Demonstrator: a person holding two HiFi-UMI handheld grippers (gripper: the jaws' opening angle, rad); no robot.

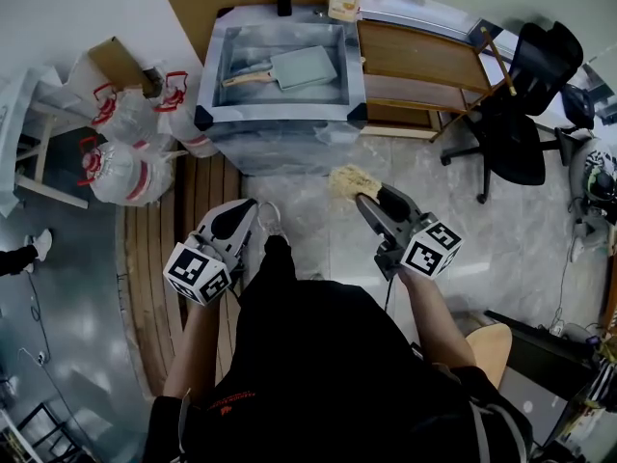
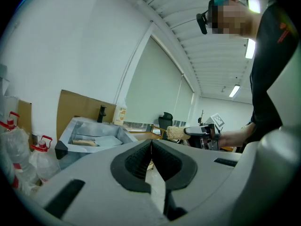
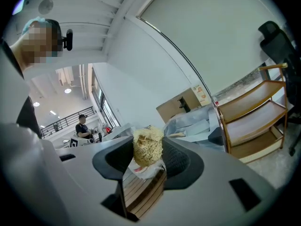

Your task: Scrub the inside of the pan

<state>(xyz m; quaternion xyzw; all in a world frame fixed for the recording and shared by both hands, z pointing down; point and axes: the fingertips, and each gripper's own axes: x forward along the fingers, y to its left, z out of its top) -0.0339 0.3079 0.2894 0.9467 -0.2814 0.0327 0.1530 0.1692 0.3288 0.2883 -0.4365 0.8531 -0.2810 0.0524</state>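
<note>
The sink point(image 1: 280, 113) stands at the far middle, well apart from both tools, with open stone floor between it and the person. That leaves a free approach from the near side. A wooden shelf point(image 1: 416, 58) stands just beside the sink's right wall, so a right elbow would probably have little room there. An office chair point(image 1: 525, 114) sits further right, out of the way. Water jugs point(image 1: 120, 157) crowd the sink's left near corner.

The pan point(image 1: 303, 67) lies flat on the sink floor, mouth up, with its wooden handle point(image 1: 245, 78) pointing left. This likely suits a hold from the left while the right side scrubs. The sink walls rise around the pan, so the entry has to be from above.

Both tools hang near the body, aimed at the sink. The left tool point(image 1: 249, 210) has its jaws pressed together with nothing between them. It would need to spread before taking the handle. The right tool point(image 1: 365, 199) is clamped on a straw-coloured scrubber point(image 1: 349, 179). The scrubber sticks out beyond the jaw tips, so the fibres would probably meet the pan first. No scrubbing has begun.
</note>
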